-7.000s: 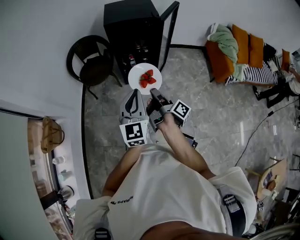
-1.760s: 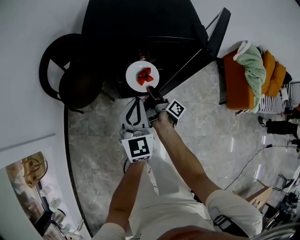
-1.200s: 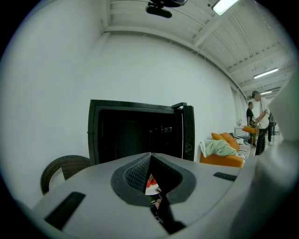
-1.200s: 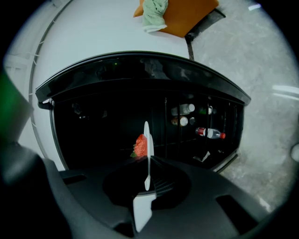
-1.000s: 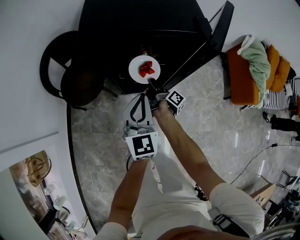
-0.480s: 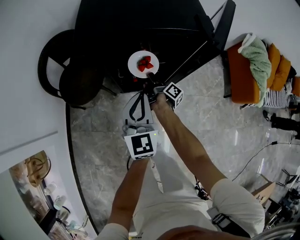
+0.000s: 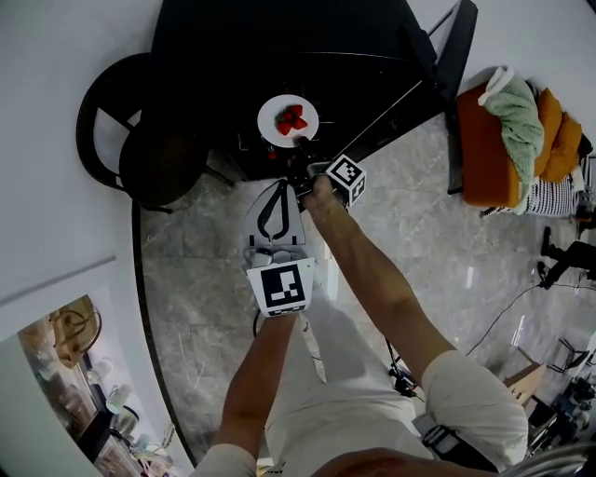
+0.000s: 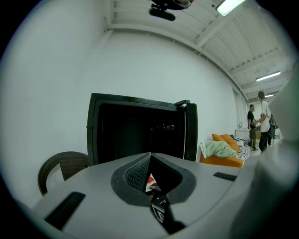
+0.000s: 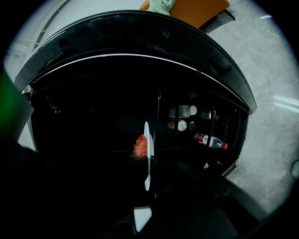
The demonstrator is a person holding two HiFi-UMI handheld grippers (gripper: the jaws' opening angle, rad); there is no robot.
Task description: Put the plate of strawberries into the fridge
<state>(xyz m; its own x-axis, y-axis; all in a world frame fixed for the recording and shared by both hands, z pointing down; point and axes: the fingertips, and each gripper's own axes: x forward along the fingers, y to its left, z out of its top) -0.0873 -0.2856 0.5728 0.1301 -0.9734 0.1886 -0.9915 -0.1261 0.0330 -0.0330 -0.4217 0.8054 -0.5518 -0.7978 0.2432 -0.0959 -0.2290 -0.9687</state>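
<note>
Task judged roughly two-thirds done. Fridge (image 7: 279,47) door (image 7: 438,65) already swung open at 2 o'clock. Plate of strawberries (image 7: 288,119) held at dark fridge mouth, not yet set down inside. Left to do: plate slid in, released, door shut.

Right gripper (image 7: 302,145) fingers clamped on plate rim at plate's 6 o'clock. Left gripper (image 7: 276,186) fingers pressed together, nothing held, parked at plate's 7 o'clock.

The head view is bright, evenly lit and sharp, though strongly bent at its edges. Ceiling strip lights (image 8: 232,5) brighten the left gripper view, which is dark round its rim. The right gripper view is dim: the fridge (image 9: 93,93) interior is near black, and only the plate (image 9: 146,158) rim and strawberries (image 9: 141,145) catch light.
</note>
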